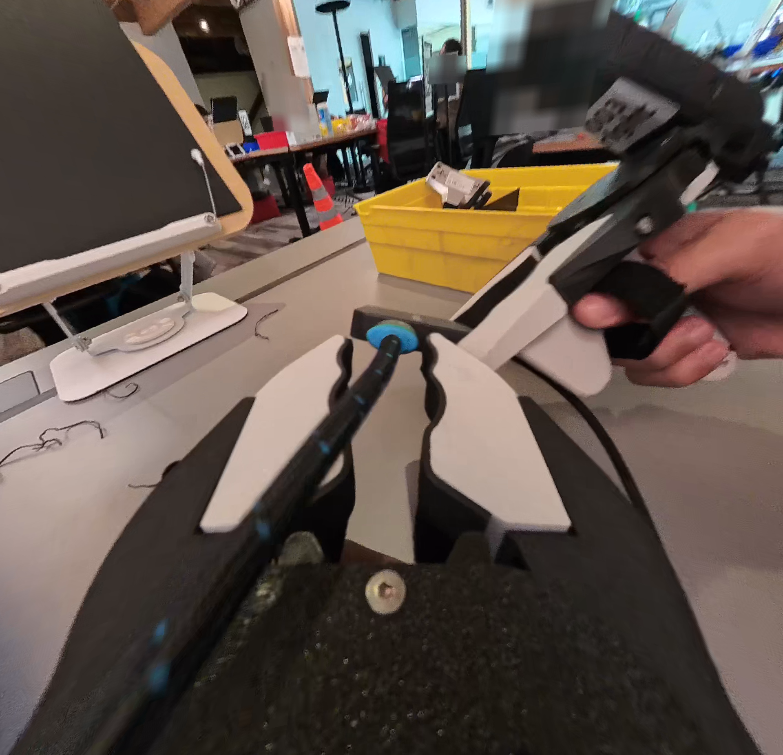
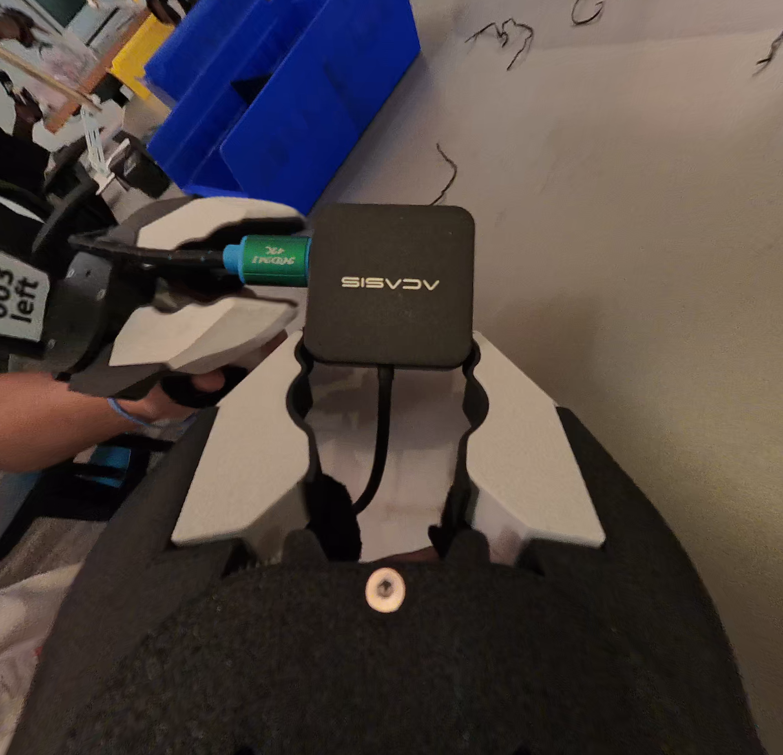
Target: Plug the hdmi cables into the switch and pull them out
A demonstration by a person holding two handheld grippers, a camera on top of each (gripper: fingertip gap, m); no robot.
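The right wrist view is the one that actually makes sense of things here. It looks down on the black square HDMI switch [image 2: 389, 285] lying flat on the grey table [image 2: 614, 268], with the right gripper [image 2: 387, 344] pinching the switch's near edge between its two fingertips, so that one's clamped on the switch. The switch's own black lead [image 2: 381, 429] trails back between those fingers.

The green HDMI plug [image 2: 275, 261] with its blue collar is seated against the switch's left side, and the left gripper [image 2: 292, 268] sits around it with the jaws spread apart, a visible gap on both sides of the plug, so it isn't gripping.

From the left wrist view you only get the switch [image 1: 406, 321] edge-on as a thin black bar, plus the blue collar [image 1: 392, 336] and the braided black cable [image 1: 339, 421] running back over the left finger. What it adds: a yellow bin [image 1: 457, 243] behind the switch and a dark board on a white stand [image 1: 144, 332] at left. The right view has a blue bin [image 2: 288, 99] instead.
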